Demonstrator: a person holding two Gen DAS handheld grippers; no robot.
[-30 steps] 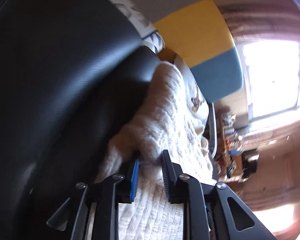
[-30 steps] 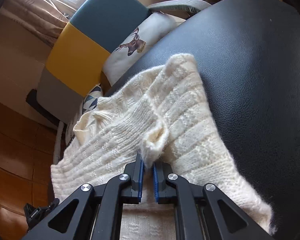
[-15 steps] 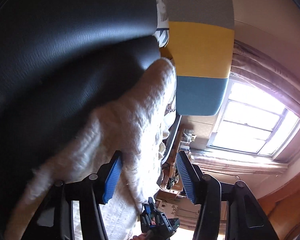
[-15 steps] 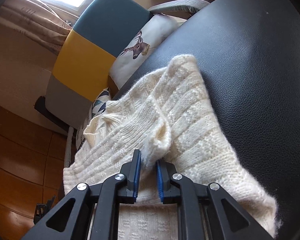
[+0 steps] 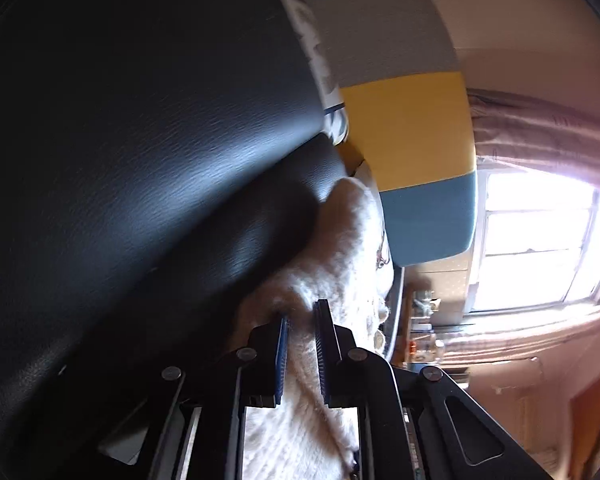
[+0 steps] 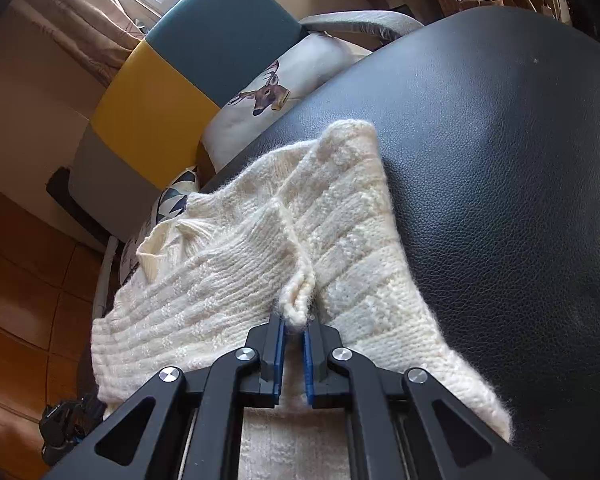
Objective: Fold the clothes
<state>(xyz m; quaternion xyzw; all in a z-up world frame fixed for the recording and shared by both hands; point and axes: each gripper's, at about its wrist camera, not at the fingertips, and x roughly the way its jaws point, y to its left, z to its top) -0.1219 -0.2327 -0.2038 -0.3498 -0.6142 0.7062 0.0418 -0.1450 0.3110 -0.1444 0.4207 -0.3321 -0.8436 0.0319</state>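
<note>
Cream sweater is lying on the black leather seat; you're angling both grippers down at it, left gripper having just closed on its edge, right gripper pinching a fold.

Before me, a black leather seat; beyond it a grey, yellow and teal chair, deer cushion, bright curtained window, wooden floor.
</note>
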